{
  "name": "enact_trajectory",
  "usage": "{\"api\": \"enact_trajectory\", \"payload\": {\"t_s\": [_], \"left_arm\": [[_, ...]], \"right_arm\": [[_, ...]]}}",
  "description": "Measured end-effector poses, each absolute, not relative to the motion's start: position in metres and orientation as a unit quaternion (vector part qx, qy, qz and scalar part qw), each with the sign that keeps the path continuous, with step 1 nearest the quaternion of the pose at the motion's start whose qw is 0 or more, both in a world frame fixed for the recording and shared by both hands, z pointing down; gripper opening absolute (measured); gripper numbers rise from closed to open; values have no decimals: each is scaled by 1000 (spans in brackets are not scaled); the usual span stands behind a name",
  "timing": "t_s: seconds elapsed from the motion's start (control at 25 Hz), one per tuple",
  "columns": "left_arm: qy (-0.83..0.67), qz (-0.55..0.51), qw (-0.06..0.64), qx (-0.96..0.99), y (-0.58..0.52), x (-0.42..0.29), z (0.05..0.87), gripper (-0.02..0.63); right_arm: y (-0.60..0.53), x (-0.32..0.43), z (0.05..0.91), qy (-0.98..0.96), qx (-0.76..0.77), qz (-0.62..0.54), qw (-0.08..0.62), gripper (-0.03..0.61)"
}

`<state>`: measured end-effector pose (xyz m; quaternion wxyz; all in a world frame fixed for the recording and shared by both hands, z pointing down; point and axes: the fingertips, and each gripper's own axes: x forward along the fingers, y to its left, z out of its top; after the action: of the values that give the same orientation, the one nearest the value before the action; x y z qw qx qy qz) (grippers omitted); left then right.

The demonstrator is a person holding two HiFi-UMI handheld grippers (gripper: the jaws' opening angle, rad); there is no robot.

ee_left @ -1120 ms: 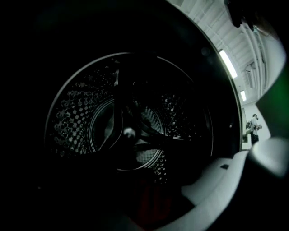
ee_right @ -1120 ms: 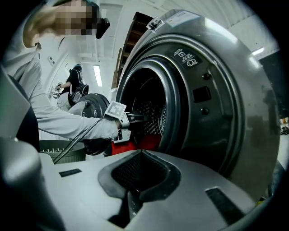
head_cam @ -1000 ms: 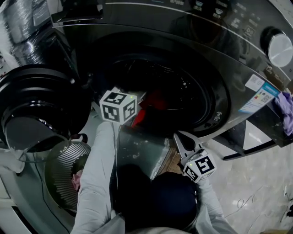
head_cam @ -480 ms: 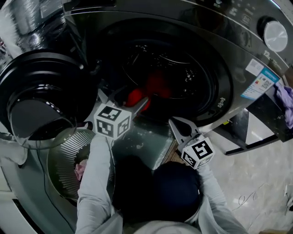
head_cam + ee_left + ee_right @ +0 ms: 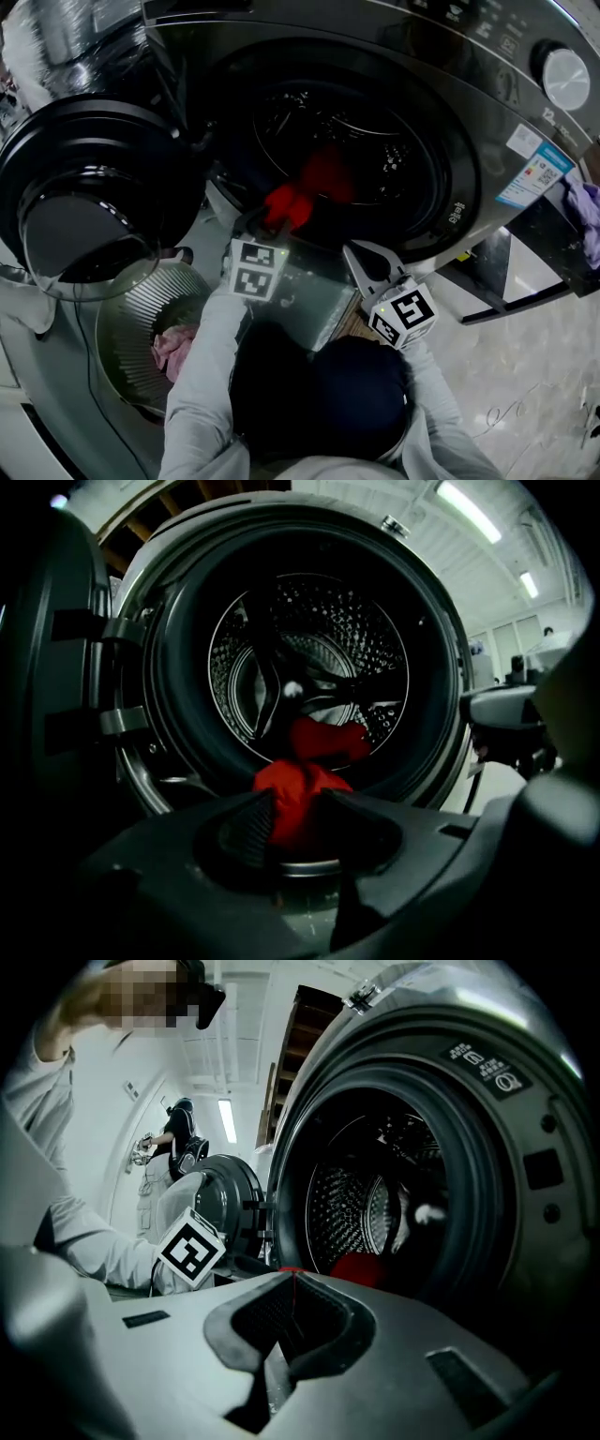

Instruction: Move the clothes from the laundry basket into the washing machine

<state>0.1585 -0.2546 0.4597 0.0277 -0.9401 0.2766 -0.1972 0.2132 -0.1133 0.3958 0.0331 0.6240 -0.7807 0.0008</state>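
The left tool [image 5: 297,803], which had just been closing, pinched the red cloth [image 5: 286,204] at the drum's [image 5: 309,630] 6 o'clock. It should probably push deeper before letting go. The right tool [image 5: 284,1283] was pressed together.

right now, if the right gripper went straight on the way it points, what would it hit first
Probably the dark door seal at the lower left of the washing machine opening, just past the right gripper, whose fingers are shut; the drum lies behind. Depth is unclear.
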Motion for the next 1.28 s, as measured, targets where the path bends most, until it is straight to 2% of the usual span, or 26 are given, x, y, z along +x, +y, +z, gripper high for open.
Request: {"api": "enact_trajectory", "payload": {"t_s": [0.12,0.24,0.56,0.8,0.84,0.92,1.28], "left_arm": [[291,-203,12,-935,-262,164,463,91],[277,-183,-22,-943,-263,171,450,58],[219,-104,11,-970,-254,262,391,52],[173,-104,-19,-979,-242,336,407,54],[165,-103,-28,-980,-239,339,411,73],[149,-96,-49,-983,-234,337,414,251],[170,-80,-6,-982,-228,281,386,275]], "right_arm": [[-112,217,400,-777,629,7,29,18],[-111,221,404,-775,631,10,28,18],[-112,233,411,-772,635,21,19,18],[-109,246,411,-765,643,29,15,18],[-108,247,412,-765,643,30,16,18],[-108,249,415,-765,643,33,17,18],[-107,232,408,-774,633,26,11,18]]}}
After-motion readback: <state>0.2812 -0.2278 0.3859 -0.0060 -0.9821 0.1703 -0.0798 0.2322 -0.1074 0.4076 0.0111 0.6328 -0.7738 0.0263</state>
